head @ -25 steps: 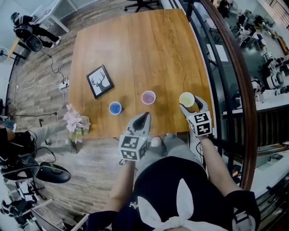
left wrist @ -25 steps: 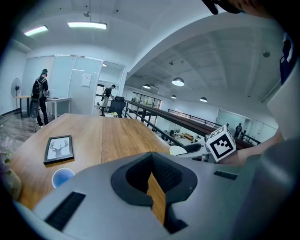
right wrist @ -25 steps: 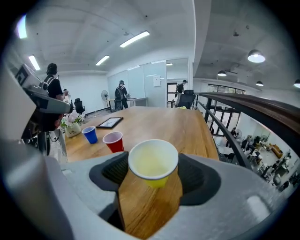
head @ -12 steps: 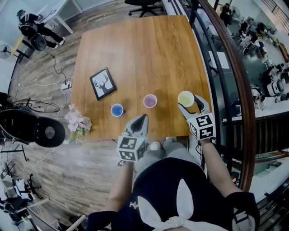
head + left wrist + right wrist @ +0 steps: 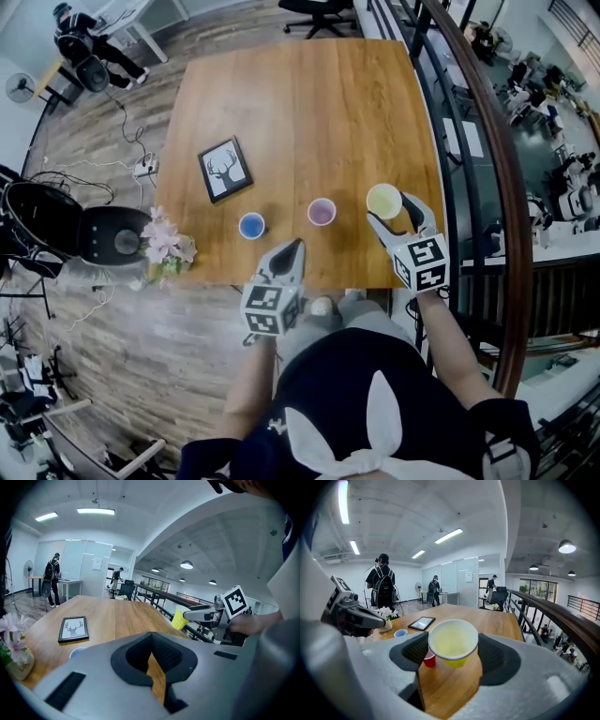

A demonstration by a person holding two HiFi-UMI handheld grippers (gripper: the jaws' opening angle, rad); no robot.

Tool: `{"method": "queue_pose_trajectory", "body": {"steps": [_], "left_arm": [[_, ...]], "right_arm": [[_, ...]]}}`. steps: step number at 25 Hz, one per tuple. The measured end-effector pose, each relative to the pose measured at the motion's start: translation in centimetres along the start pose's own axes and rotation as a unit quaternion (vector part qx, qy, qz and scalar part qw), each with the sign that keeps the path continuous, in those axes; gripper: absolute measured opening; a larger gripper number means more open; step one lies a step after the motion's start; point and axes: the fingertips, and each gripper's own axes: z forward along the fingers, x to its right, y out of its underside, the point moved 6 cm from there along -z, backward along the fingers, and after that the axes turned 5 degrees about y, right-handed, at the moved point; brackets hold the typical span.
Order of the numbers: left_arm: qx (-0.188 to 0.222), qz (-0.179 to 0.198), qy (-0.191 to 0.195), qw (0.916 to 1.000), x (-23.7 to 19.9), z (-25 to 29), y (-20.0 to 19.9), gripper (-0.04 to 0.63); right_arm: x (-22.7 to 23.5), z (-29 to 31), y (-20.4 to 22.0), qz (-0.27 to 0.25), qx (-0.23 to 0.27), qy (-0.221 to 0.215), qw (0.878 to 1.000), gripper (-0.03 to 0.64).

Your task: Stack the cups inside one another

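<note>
My right gripper (image 5: 394,214) is shut on a yellow cup (image 5: 384,200), held upright above the table's near right part. In the right gripper view the yellow cup (image 5: 453,643) fills the gap between the jaws of the right gripper (image 5: 452,649), clear of the wood. A pink-red cup (image 5: 322,212) stands on the table just left of it, and a blue cup (image 5: 251,225) stands further left. My left gripper (image 5: 296,246) hangs over the near table edge, shut, with nothing held. The left gripper view shows the yellow cup (image 5: 178,619) at its right.
The wooden table (image 5: 309,103) carries a framed deer picture (image 5: 225,170) at the left. A vase of pink flowers (image 5: 165,246) sits by the near left corner. A railing (image 5: 473,141) runs along the table's right side. People stand far off at the back.
The right gripper has lifted the yellow cup and brought it a little left, nearer the pink-red cup. The left gripper has hardly moved.
</note>
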Motion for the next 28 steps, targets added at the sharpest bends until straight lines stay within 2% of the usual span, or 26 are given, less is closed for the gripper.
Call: {"method": "queue_pose_trajectory", "body": {"steps": [15,28], "left_arm": [[0.022,-0.026,-0.056,0.9978,-3.4,-2.8,-0.1,0.017],[0.039,-0.049,-0.116,0.9913,-7.0,-5.9,0.1,0.017]], "right_arm": [[-4.5,4.3,-3.7,-0.028,0.022,-0.065,0.997,0.327],[-9.8,8.5,-7.1,-0.059,0.042,-0.135,0.988,0.327]]}}
